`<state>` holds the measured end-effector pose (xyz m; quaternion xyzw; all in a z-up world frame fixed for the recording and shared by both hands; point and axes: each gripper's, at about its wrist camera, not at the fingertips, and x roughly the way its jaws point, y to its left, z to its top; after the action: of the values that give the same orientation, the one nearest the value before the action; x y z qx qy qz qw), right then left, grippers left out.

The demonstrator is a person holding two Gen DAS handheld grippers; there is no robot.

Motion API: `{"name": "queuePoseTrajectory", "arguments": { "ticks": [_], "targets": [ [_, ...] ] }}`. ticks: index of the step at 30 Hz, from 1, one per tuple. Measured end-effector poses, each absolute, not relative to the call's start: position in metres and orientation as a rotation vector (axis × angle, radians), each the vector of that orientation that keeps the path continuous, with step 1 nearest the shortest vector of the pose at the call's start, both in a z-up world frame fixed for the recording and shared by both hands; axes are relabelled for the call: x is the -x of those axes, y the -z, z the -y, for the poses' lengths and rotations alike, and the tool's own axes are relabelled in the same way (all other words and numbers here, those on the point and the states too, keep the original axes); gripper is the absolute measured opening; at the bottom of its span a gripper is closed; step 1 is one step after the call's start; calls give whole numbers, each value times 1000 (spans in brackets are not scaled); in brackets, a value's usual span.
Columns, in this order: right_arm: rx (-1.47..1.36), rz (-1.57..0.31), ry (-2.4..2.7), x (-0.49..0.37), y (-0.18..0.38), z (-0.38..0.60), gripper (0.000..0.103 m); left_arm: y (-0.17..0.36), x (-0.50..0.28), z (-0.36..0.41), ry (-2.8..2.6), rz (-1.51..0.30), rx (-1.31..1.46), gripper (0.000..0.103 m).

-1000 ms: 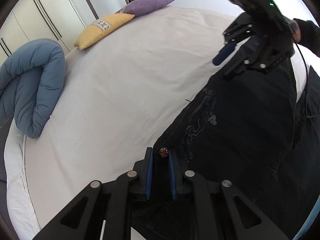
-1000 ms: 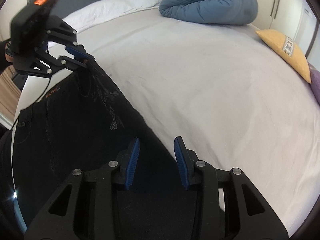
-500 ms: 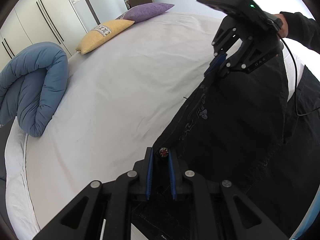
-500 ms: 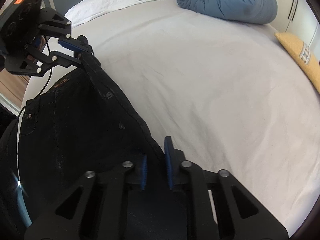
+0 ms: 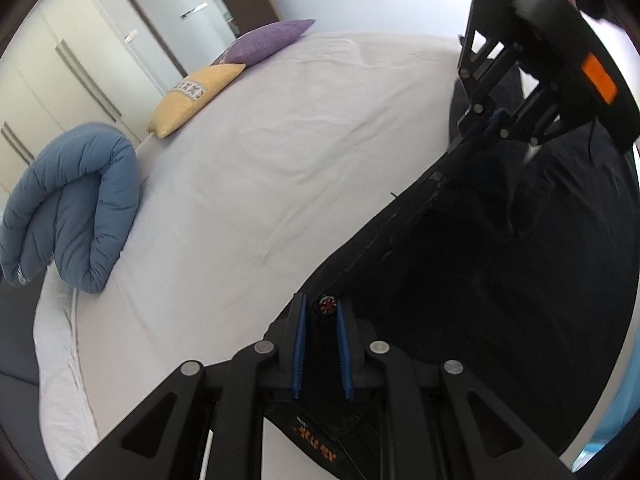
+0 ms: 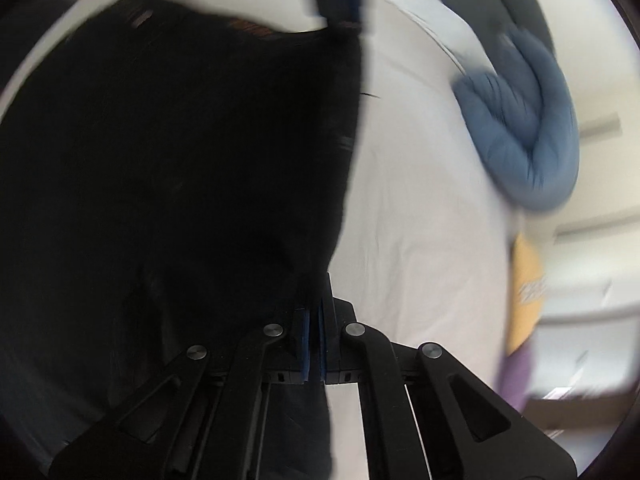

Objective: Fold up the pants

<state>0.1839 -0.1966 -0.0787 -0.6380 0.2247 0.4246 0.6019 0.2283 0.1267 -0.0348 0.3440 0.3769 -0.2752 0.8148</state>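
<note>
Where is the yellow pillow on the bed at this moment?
In the left wrist view, the yellow pillow lies at the far left edge of the bed, between the purple pillow and the rolled blue duvet.

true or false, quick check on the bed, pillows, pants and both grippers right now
1. The left gripper is shut on the waistband of the black pants, next to the button. True.
2. The right gripper hangs open with nothing between its fingers. False: it is shut on the edge of the pants.
3. A rolled blue duvet lies on the white bed sheet. True.
4. The yellow pillow sits on top of the blue duvet. False: it lies apart from it, next to the purple pillow.
5. The pants are folded into a small neat stack. False: they are stretched out between the two grippers.
</note>
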Motion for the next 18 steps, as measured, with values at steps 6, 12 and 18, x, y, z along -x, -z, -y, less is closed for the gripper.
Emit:
{"name": "queuePoseTrajectory", "arguments": {
  "ticks": [6,12,18],
  "targets": [
    [1761,-333,-957,-104,104,202,1,46,-162,-111,634,-786,-855,15],
    [1934,-237,-993,-28,136,199,1,79,-99,-109,686,-841,-964,4],
    [1982,-220,-1062,37,158,197,1,101,-48,-105,711,-845,-1067,4]
  ]
}}
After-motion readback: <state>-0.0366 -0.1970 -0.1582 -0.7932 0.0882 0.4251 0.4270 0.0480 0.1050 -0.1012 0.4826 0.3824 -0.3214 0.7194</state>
